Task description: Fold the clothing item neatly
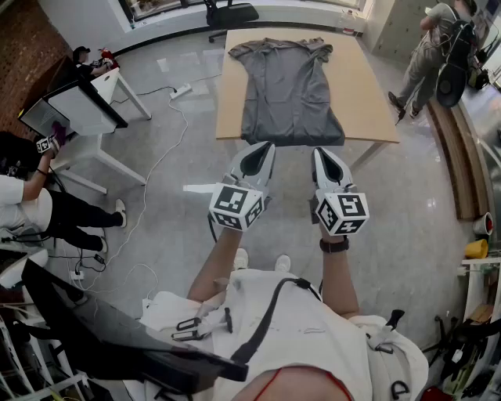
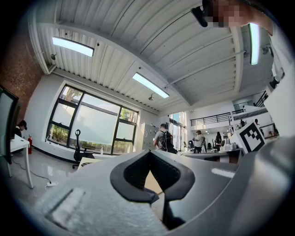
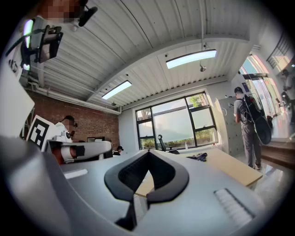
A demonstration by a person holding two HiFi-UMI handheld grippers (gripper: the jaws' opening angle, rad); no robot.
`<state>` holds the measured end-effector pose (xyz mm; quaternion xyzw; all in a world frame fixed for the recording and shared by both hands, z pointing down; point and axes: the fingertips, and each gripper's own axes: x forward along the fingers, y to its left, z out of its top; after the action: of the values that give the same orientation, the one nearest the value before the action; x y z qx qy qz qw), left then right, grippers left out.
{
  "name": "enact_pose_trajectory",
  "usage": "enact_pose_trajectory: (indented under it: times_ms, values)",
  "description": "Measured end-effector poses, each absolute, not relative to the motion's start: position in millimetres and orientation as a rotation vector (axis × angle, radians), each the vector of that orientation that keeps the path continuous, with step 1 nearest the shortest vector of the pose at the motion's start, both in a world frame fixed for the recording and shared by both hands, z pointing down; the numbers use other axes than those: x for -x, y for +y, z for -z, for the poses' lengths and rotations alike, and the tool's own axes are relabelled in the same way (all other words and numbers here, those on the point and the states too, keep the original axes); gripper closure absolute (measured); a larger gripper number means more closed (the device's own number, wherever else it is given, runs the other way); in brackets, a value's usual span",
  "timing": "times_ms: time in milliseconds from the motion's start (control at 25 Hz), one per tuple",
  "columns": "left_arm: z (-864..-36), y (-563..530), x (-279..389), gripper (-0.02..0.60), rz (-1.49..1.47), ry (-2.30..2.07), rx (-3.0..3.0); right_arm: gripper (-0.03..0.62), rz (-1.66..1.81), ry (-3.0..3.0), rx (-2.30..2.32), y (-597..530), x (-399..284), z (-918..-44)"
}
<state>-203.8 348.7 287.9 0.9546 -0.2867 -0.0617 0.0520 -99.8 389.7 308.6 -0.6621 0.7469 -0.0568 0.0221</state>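
1. Head view: polished grey floor around a tan table. Spread flat and unfolded on the table, a grey shirt, collar toward the table's far edge, hem at its near edge. Short of the table's near edge, over the floor, left gripper and right gripper side by side, both pointing at the table and both well apart from the shirt. Beyond the table's far edge, a black office chair; right of the table, a standing person; left of the table, a white desk.
2. Left gripper view: white room with a ribbed ceiling and tall windows beyond the table. Jaws pressed together at the tips, nothing between them. Behind the joined tips, through the dark-rimmed gap, a sliver of the tan tabletop.
3. Right gripper view: brick wall left of the table, windows behind it. Jaws likewise closed tip to tip and empty. Ahead and to the right, the tabletop, with the shirt only a low dark shape on it. Right of the table, the standing person with a backpack.
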Motion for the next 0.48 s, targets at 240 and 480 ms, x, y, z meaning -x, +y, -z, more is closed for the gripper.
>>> enact_pose_trajectory:
  times_ms: [240, 480]
  values:
    - [-285, 347, 233, 0.58, 0.107, -0.993, -2.976, 0.597, 0.084, 2.428, 1.963, 379, 150, -297]
    - [-287, 350, 235, 0.58, 0.08, -1.002, -2.986, 0.595, 0.089, 2.395, 2.017, 380, 141, -295]
